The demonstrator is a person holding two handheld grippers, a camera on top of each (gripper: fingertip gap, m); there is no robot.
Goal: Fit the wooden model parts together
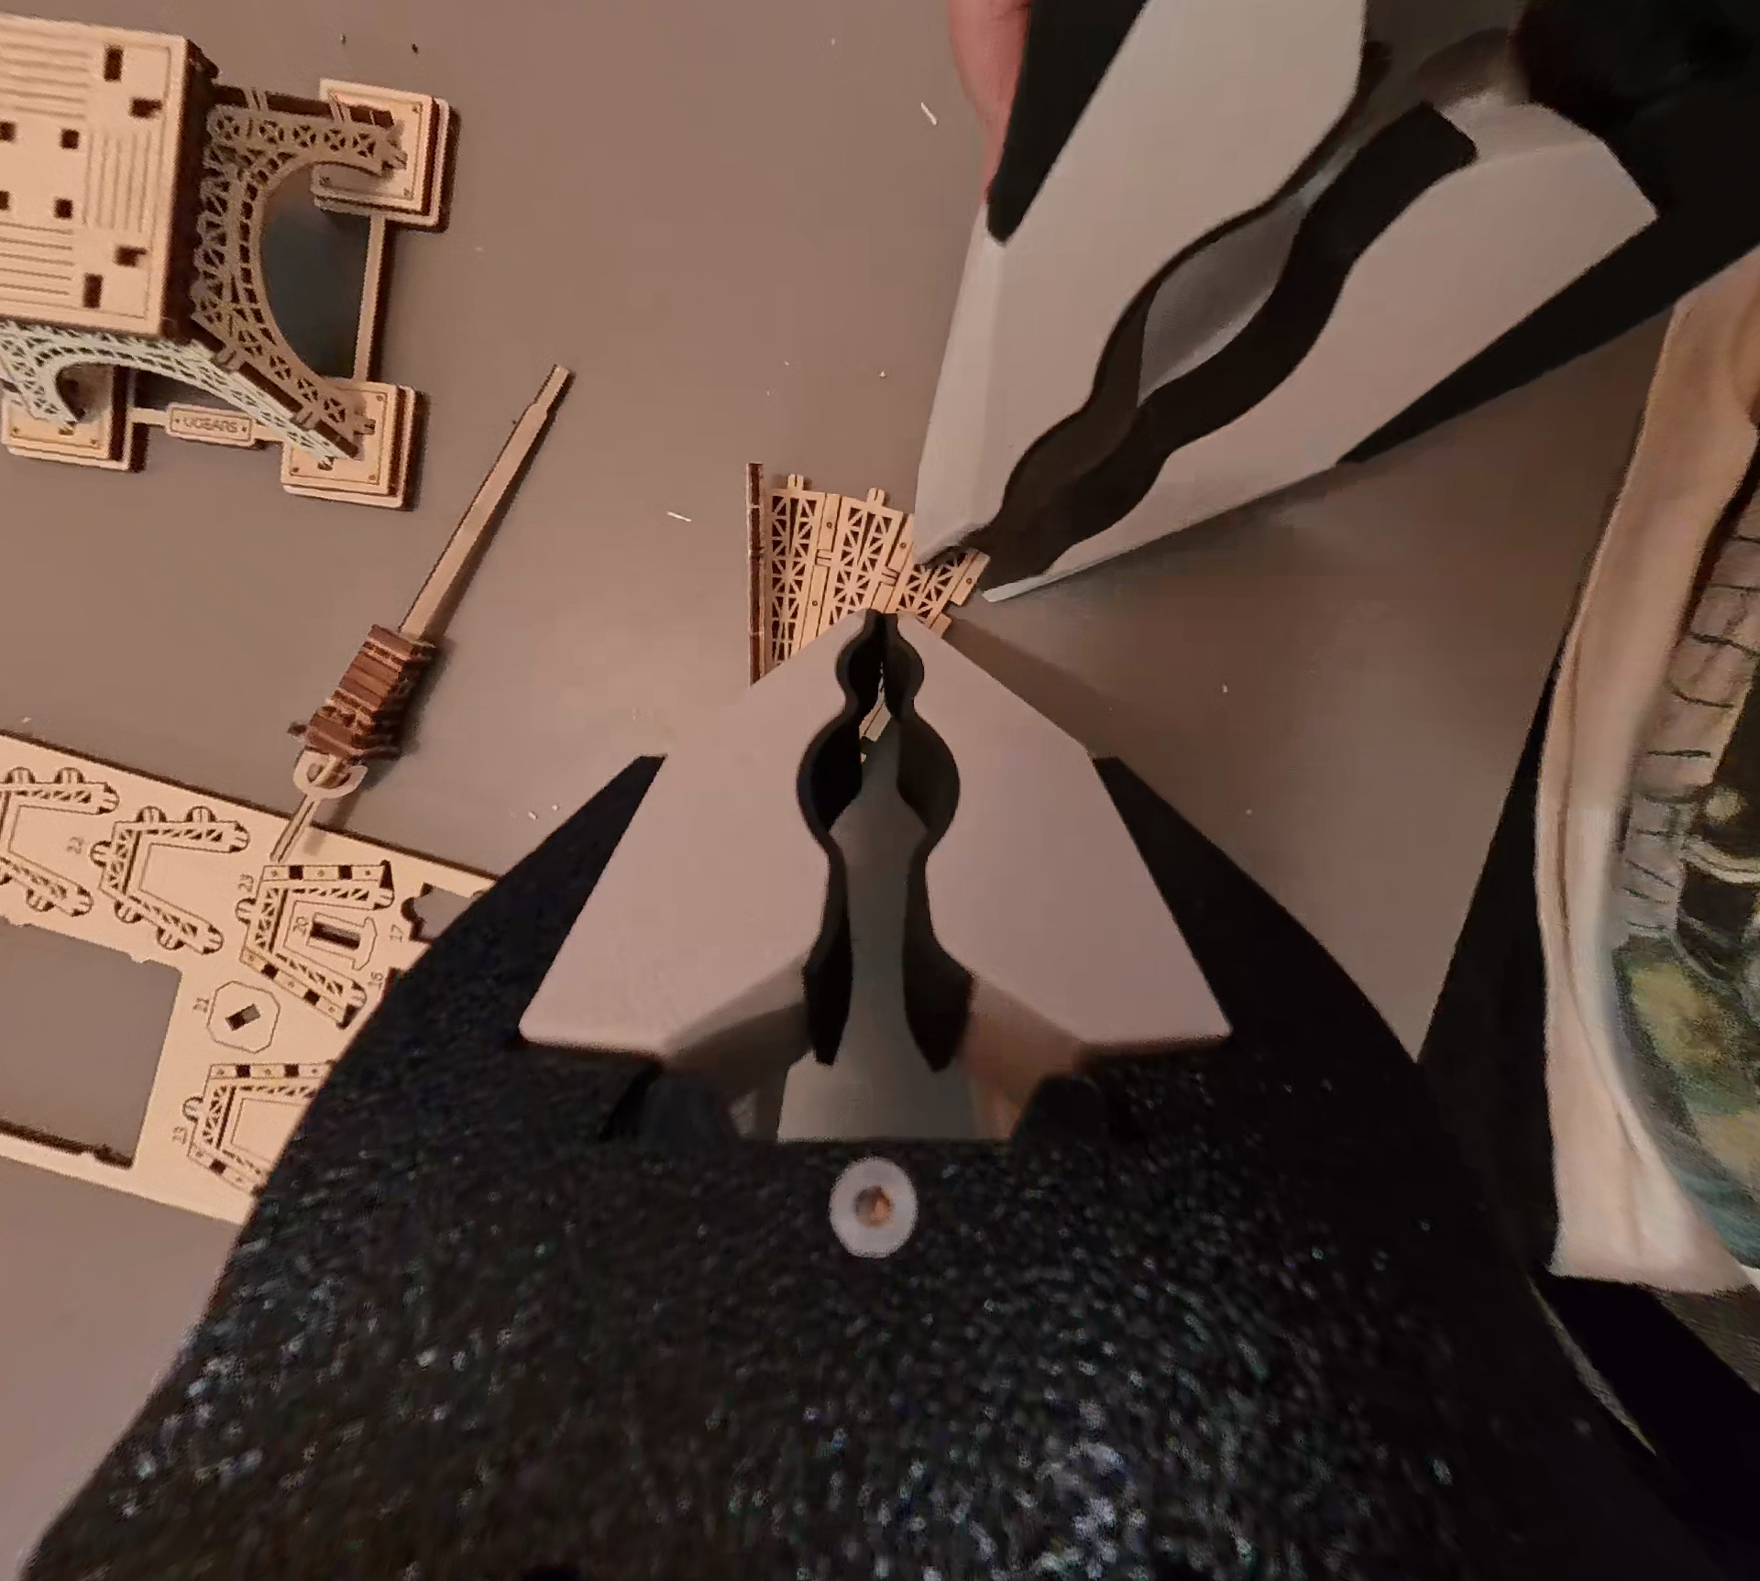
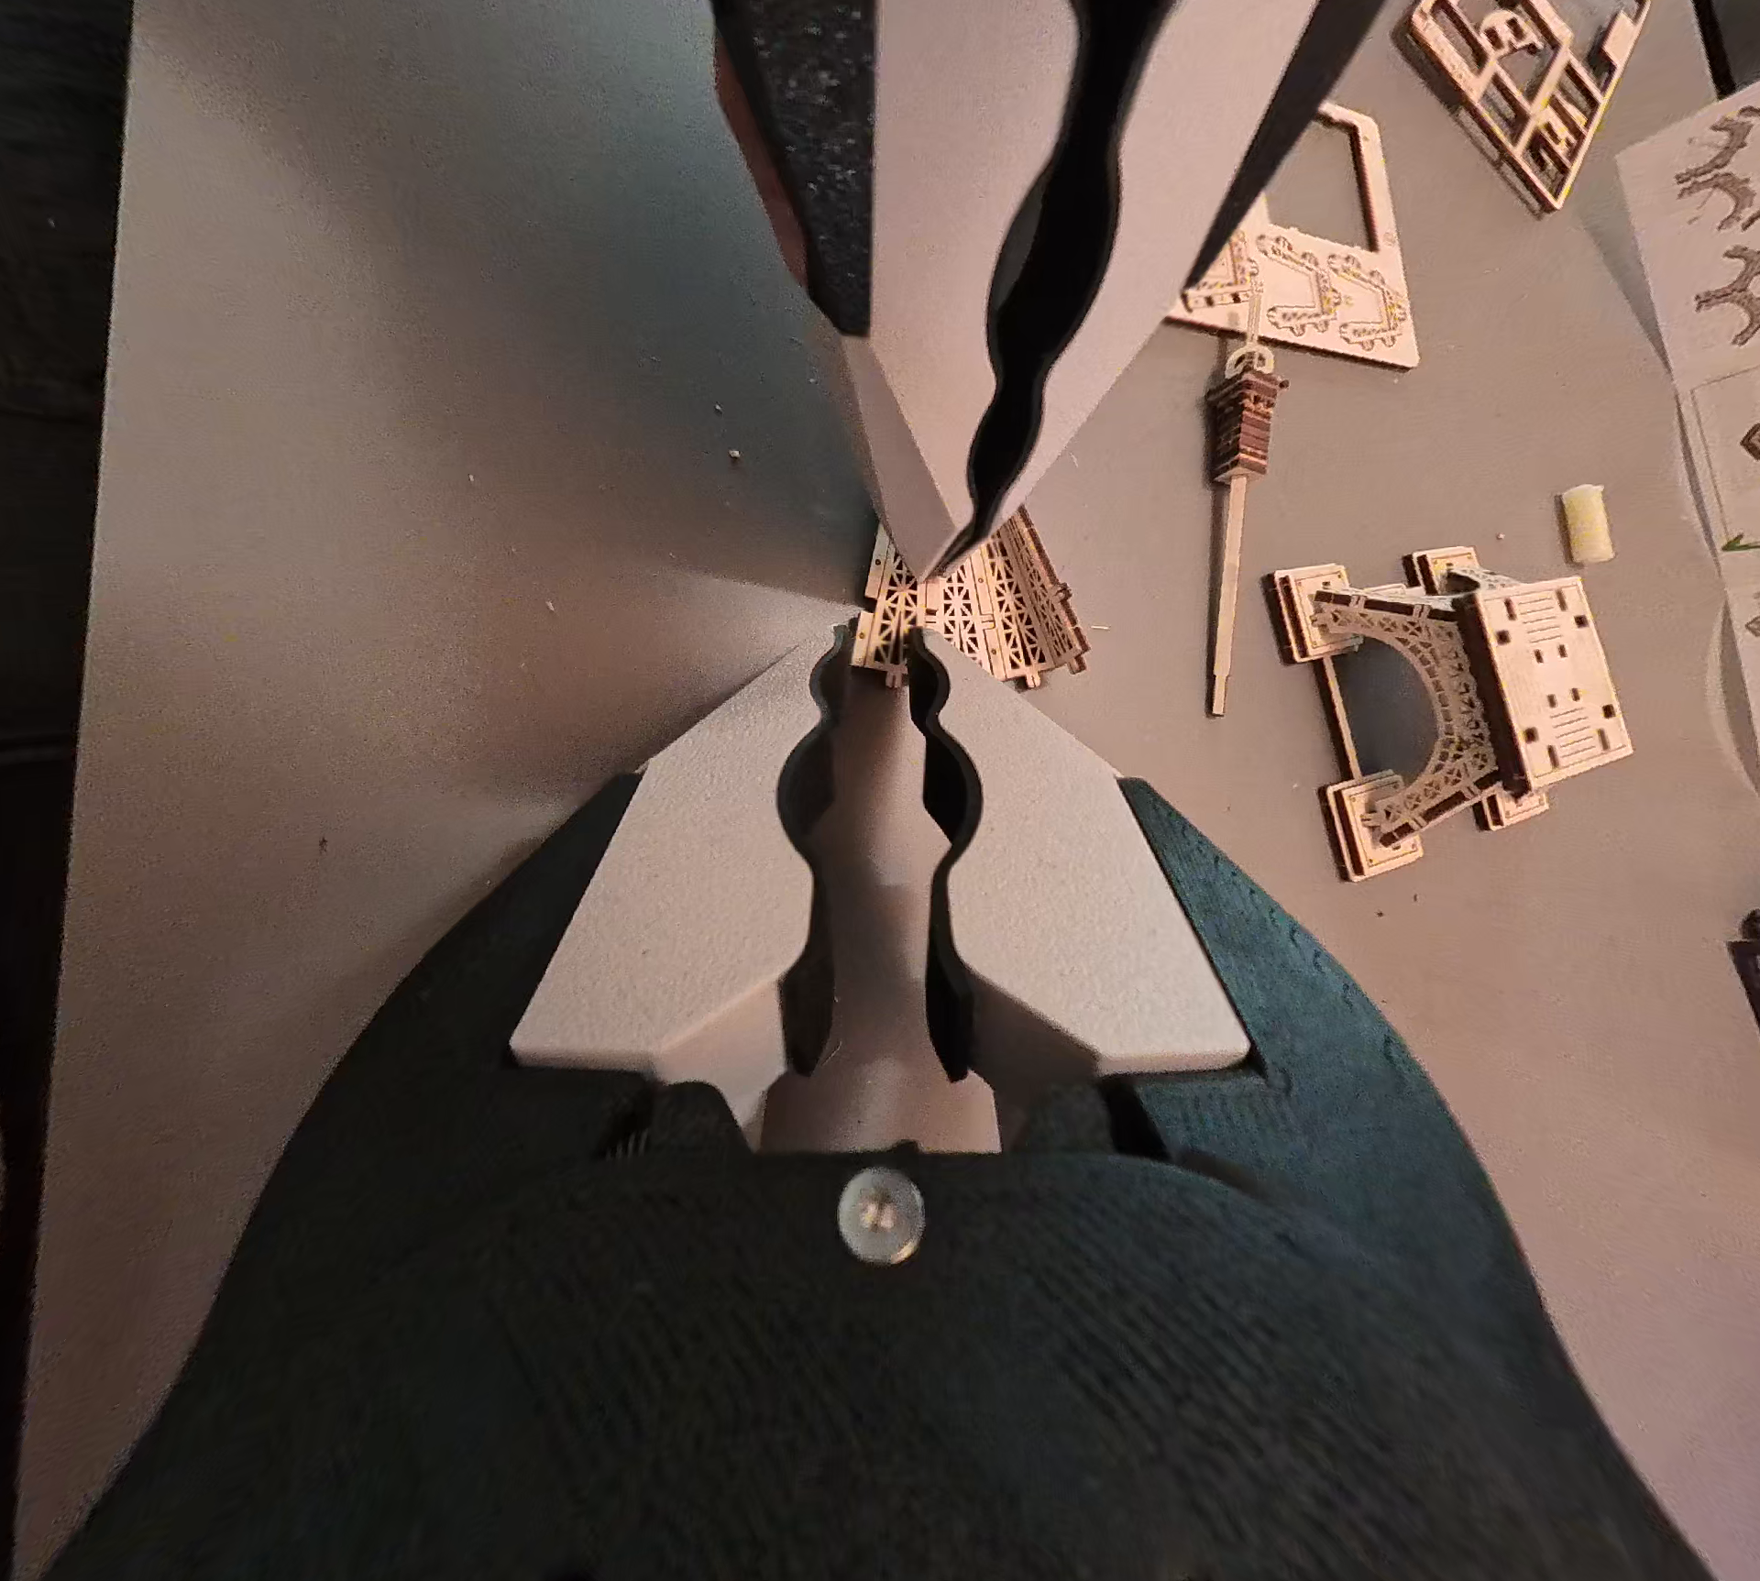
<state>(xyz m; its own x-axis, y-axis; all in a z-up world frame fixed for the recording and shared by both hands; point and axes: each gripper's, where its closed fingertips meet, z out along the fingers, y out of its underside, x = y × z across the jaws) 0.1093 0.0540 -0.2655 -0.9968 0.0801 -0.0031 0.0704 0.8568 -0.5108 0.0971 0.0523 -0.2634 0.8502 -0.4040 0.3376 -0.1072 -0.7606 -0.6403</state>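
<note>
Both tongs pinch the lattice piece (image 1: 838, 554) from opposite ends: left tongs (image 1: 881, 626) clamped on near corner, right tongs (image 2: 881, 645) clamped on far corner, over the counter (image 1: 667, 202)

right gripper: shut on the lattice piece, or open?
Shut on it. In the right wrist view the right gripper has its fingertips pinching the narrow end of the lattice piece; the left gripper pinches it from opposite.
</note>
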